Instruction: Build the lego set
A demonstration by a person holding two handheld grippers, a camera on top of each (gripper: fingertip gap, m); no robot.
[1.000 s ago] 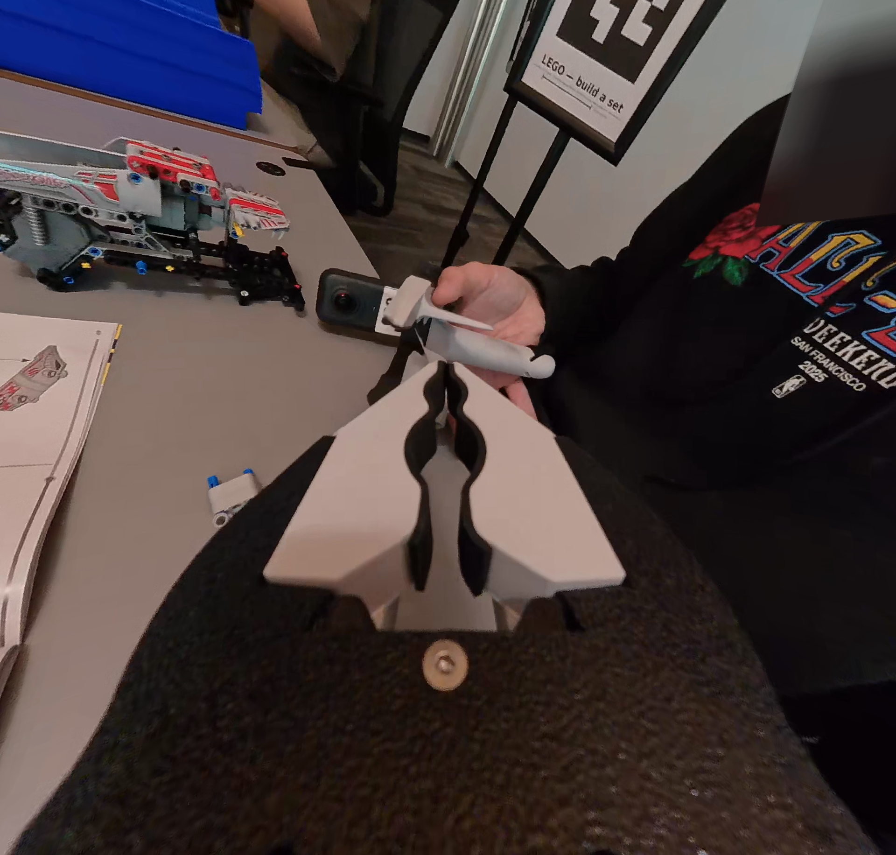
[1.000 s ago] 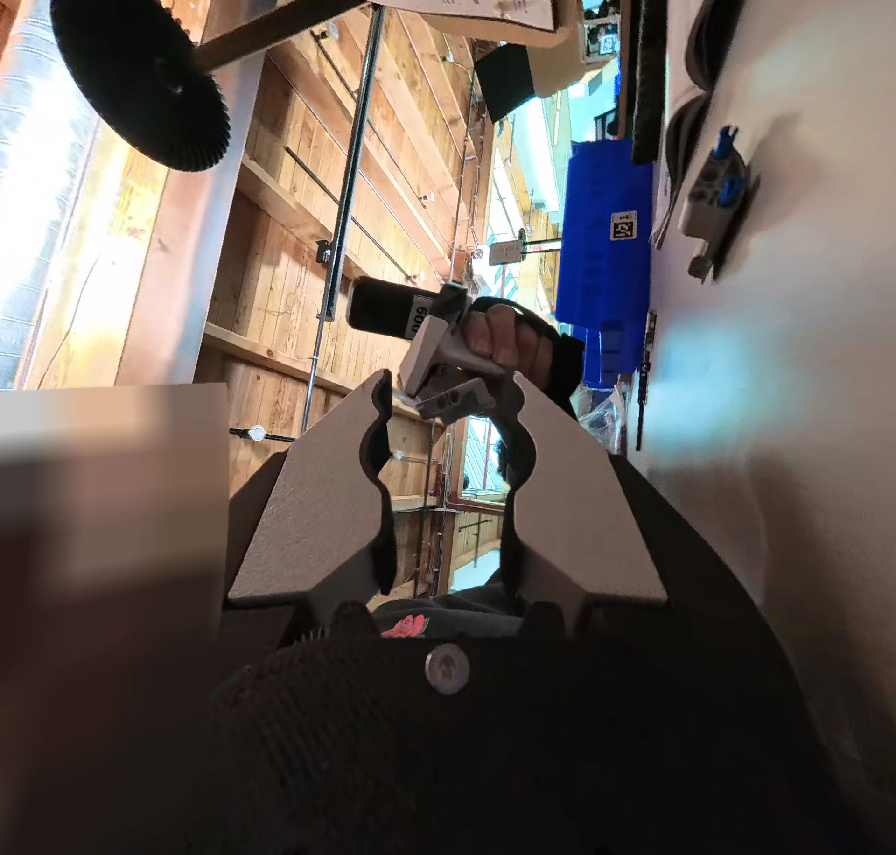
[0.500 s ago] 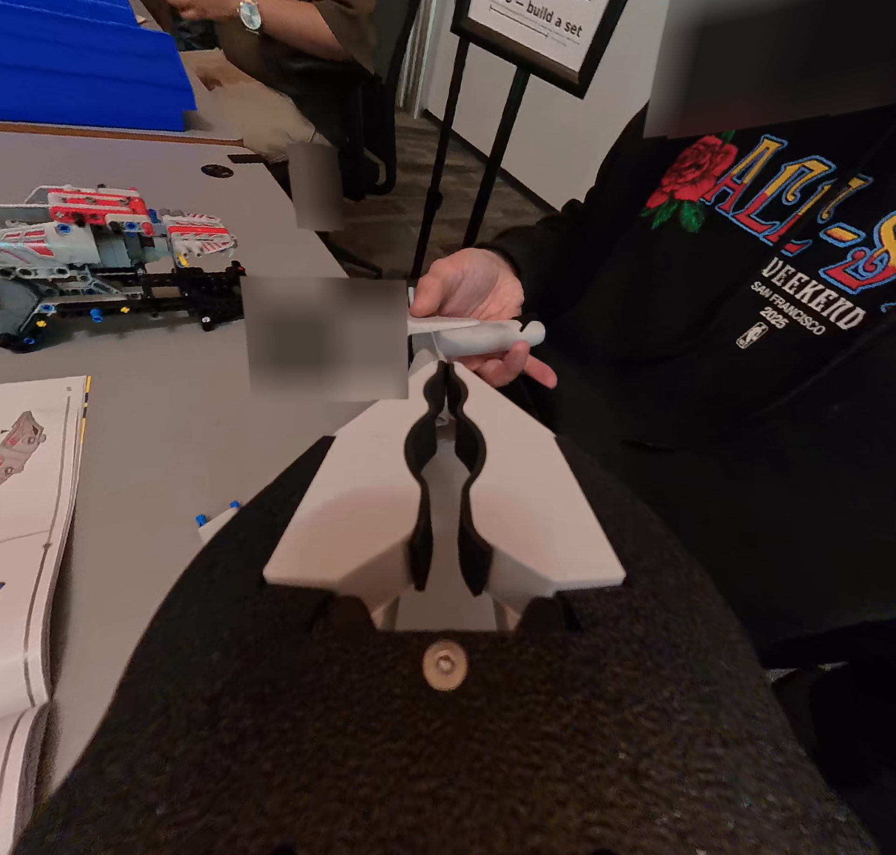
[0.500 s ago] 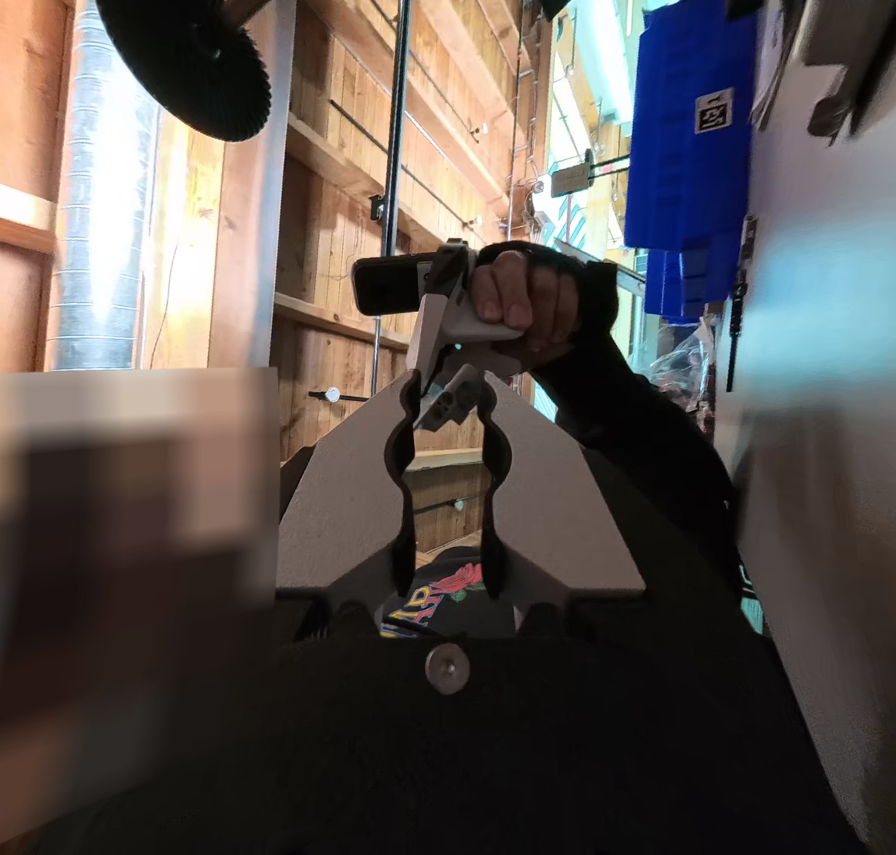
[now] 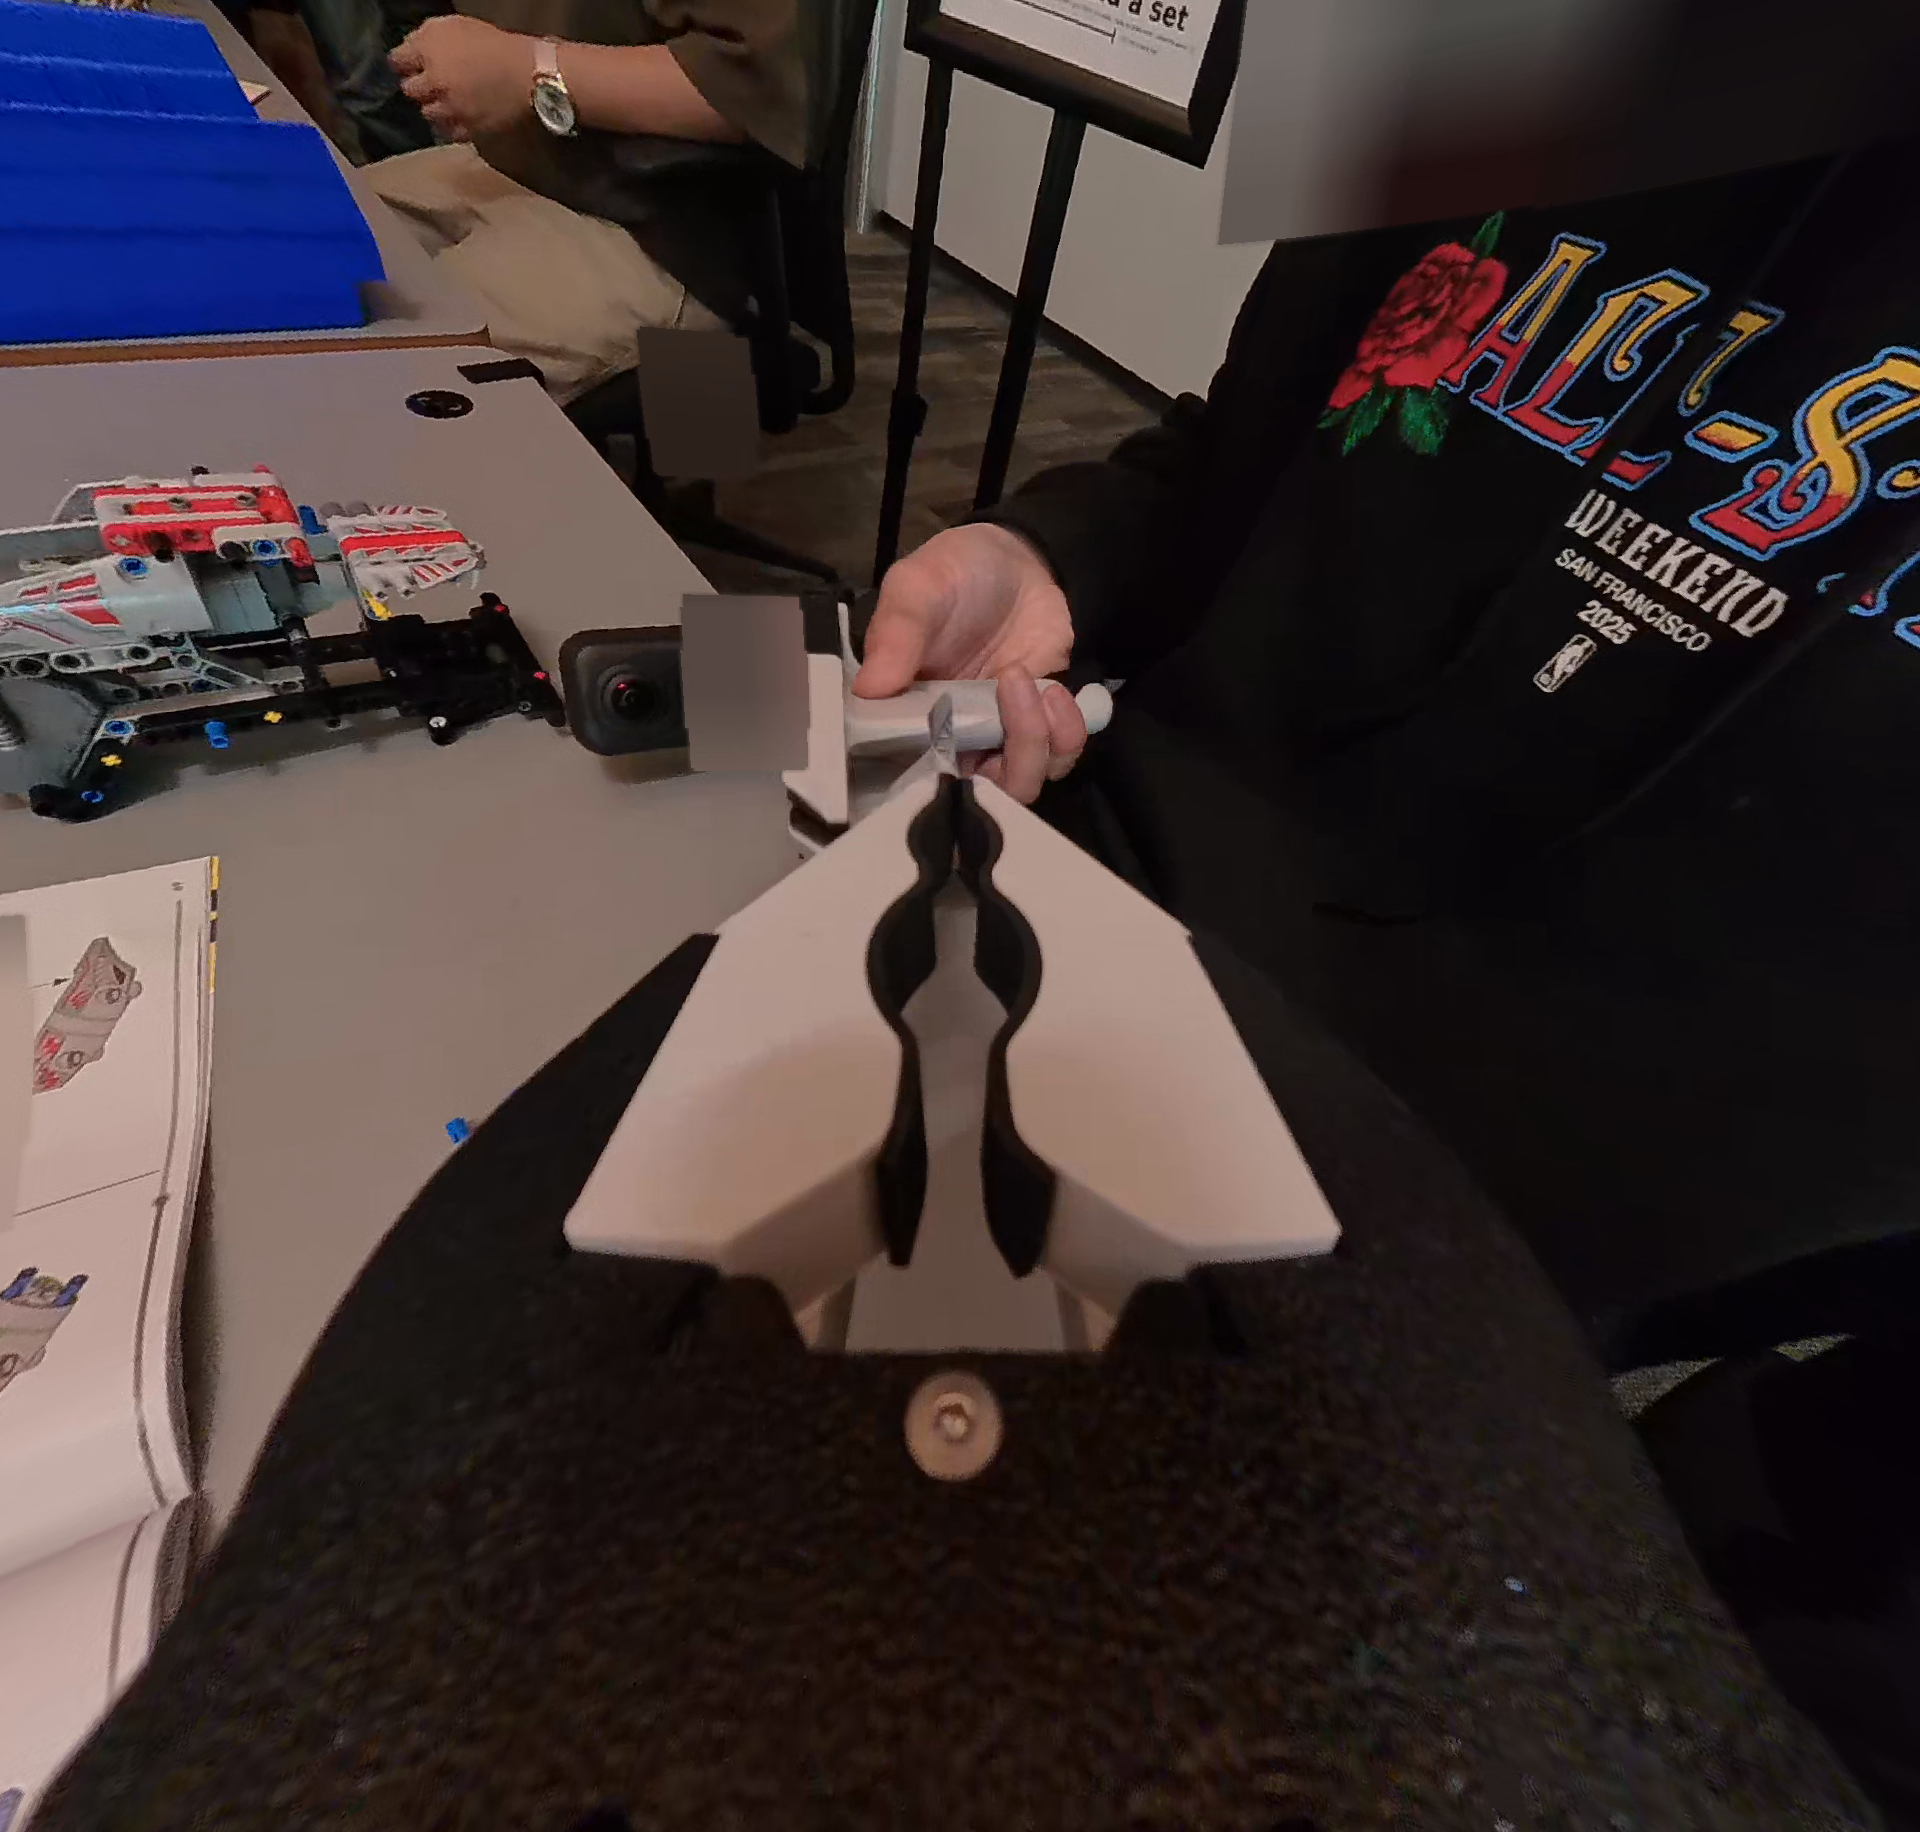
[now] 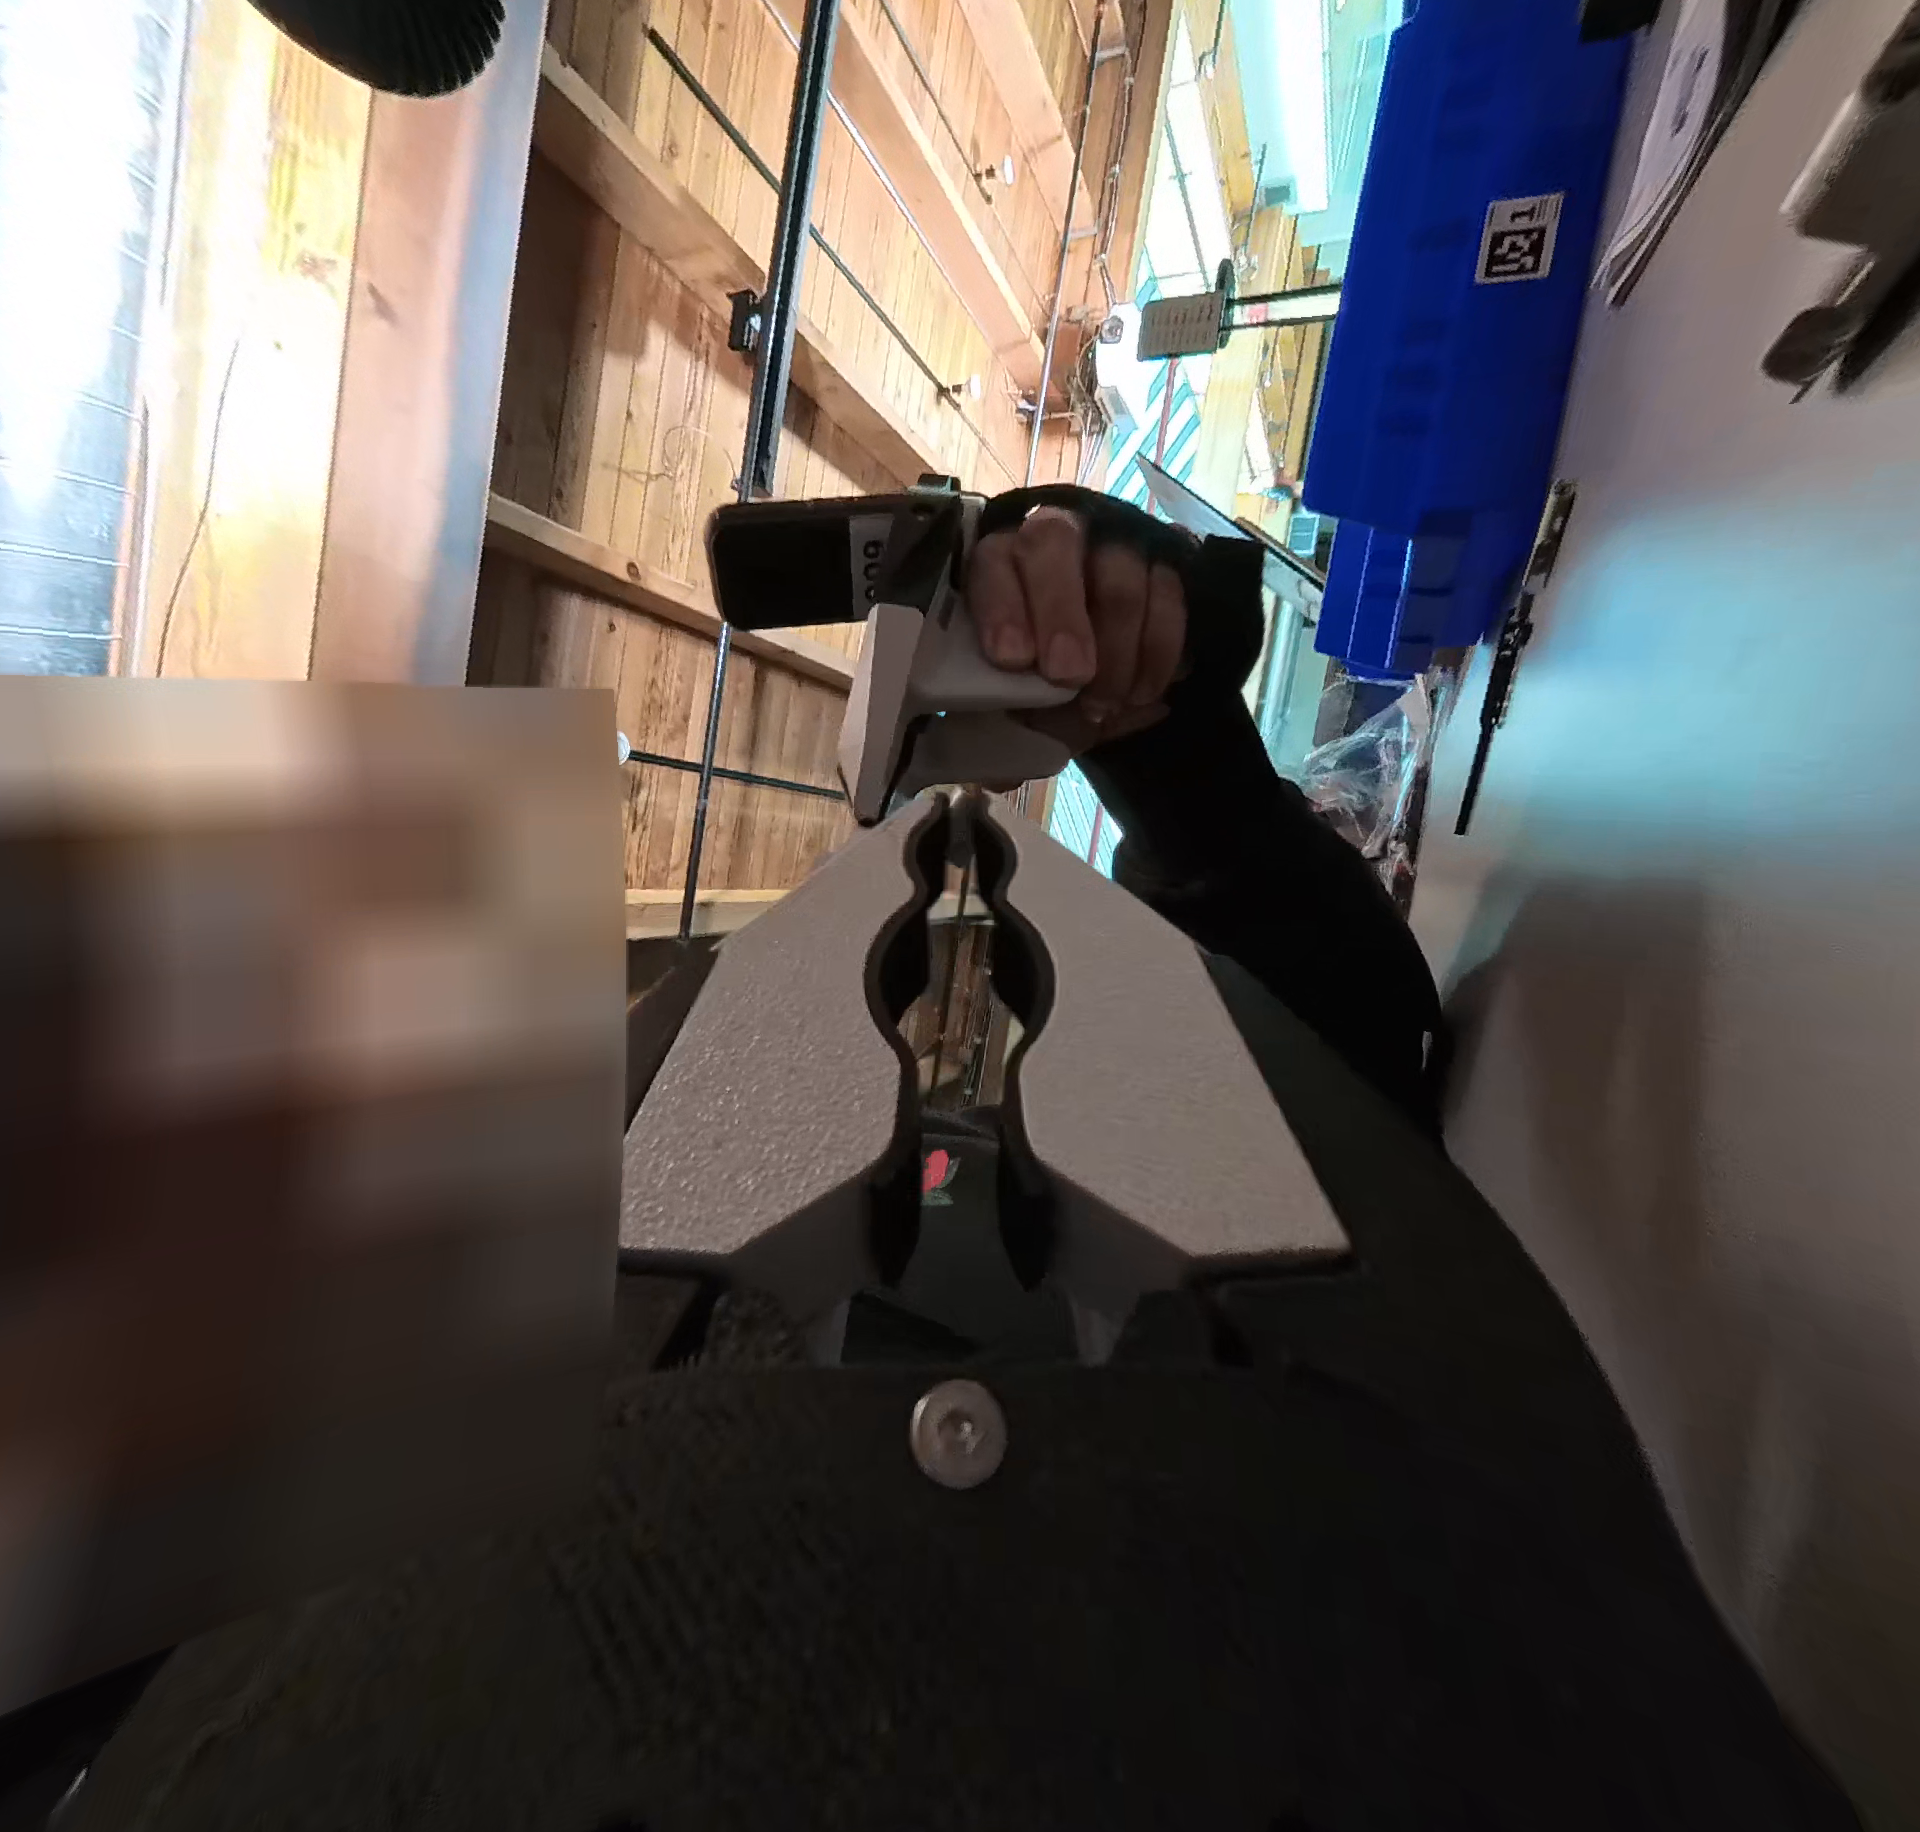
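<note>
My left gripper [image 5: 954, 795] is shut on a small grey lego piece [image 5: 941, 743] that pokes out past its tips. It is held off the table edge, in front of a person in a black sweatshirt. My right gripper [image 6: 958, 814] meets it tip to tip, turned sideways, with its jaws closed on the same piece [image 6: 966, 797]; little of the piece shows. The right gripper, with a hand on it, also shows in the left wrist view [image 5: 904, 733]. The left gripper shows in the right wrist view [image 6: 914, 774]. A half-built red, grey and black lego model [image 5: 229, 619] lies on the table.
The grey table [image 5: 468, 951] holds an open instruction booklet [image 5: 94, 1159] at the left and a loose piece with blue pins [image 5: 457, 1130], mostly hidden. Blue bins [image 5: 156, 203] stand at the back. A sign on a black stand [image 5: 1039, 224] and another seated person are behind. One gripper's finger ends stand about 4 centimetres off the other's.
My right gripper was open a second ago and has closed on the grey piece held by the left gripper. Both grippers have shifted slightly while staying tip to tip.
</note>
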